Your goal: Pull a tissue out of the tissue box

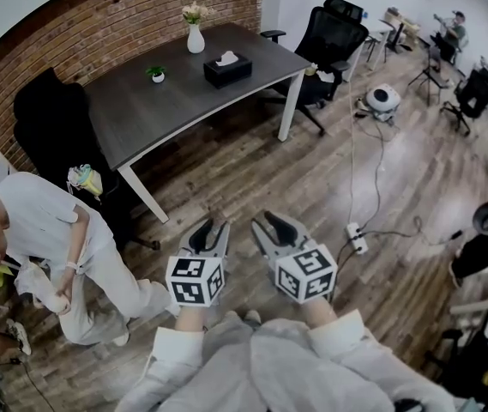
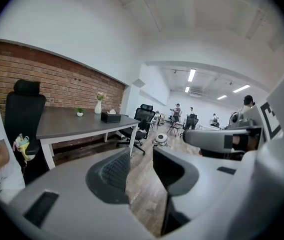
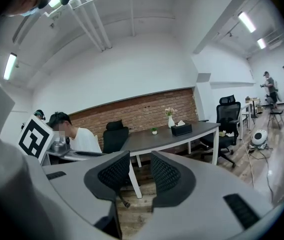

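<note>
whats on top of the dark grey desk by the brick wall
A black tissue box with a white tissue poking out, a white vase of pale flowers, and a small green plant in a white pot. The box hides how many tissues remain inside.

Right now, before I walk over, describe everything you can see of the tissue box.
The tissue box is a black rectangular box, matte as it looks, lying flat on the dark grey table. A white tissue stands up from the opening in its top. The white vase stands close beside it but apart from it, and the small potted plant is farther along. Only the table touches the box.
</note>
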Action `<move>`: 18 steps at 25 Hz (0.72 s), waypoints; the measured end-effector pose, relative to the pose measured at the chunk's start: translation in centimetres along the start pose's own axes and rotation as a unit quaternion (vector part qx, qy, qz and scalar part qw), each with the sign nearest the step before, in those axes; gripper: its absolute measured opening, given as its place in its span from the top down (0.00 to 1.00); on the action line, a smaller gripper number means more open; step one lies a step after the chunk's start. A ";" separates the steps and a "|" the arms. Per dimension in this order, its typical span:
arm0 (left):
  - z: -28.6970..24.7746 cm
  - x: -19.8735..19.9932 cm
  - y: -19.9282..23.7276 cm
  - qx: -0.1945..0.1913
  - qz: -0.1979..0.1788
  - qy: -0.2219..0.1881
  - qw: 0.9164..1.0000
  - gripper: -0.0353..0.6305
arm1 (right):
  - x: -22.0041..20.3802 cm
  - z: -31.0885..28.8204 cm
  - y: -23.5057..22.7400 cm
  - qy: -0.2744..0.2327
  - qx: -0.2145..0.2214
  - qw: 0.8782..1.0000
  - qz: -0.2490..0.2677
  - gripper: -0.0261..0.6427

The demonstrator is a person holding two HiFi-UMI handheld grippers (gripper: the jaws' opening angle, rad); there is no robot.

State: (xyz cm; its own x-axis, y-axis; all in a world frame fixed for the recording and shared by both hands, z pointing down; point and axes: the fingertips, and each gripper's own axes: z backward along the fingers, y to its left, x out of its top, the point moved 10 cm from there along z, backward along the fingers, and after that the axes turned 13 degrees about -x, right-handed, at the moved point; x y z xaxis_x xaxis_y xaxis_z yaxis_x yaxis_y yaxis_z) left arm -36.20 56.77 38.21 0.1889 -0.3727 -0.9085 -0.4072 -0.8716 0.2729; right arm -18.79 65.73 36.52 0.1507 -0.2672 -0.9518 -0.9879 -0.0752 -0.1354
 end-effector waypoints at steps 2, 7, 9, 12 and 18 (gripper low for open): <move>-0.2 -0.2 -0.5 0.006 0.000 0.000 1.000 0.75 | -0.7 0.3 -0.4 0.005 0.001 1.000 -0.002 0.79; -0.9 -0.8 -1.3 -0.004 0.000 0.017 1.000 0.72 | -1.5 0.2 -1.4 0.021 0.007 1.000 -0.021 0.78; -1.5 -0.7 -1.0 -0.010 0.003 0.020 1.000 0.72 | -1.6 -0.4 -1.9 0.025 0.009 0.999 -0.022 0.78; -2.9 -0.5 0.3 -0.016 0.007 0.023 1.000 0.72 | -1.6 -1.8 -2.8 0.027 -0.005 0.999 -0.026 0.78; -7.4 1.7 4.3 -0.032 0.005 0.032 0.999 0.72 | -0.2 -6.0 -5.2 0.025 -0.035 0.999 -0.028 0.78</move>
State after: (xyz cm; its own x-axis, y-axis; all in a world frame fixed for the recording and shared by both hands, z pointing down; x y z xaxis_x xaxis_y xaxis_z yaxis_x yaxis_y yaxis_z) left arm -31.03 50.07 40.16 0.2422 -0.3985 -0.8846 -0.3518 -0.8858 0.3028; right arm -13.52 60.45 39.08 0.2091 -0.3088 -0.9279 -0.9732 -0.1583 -0.1667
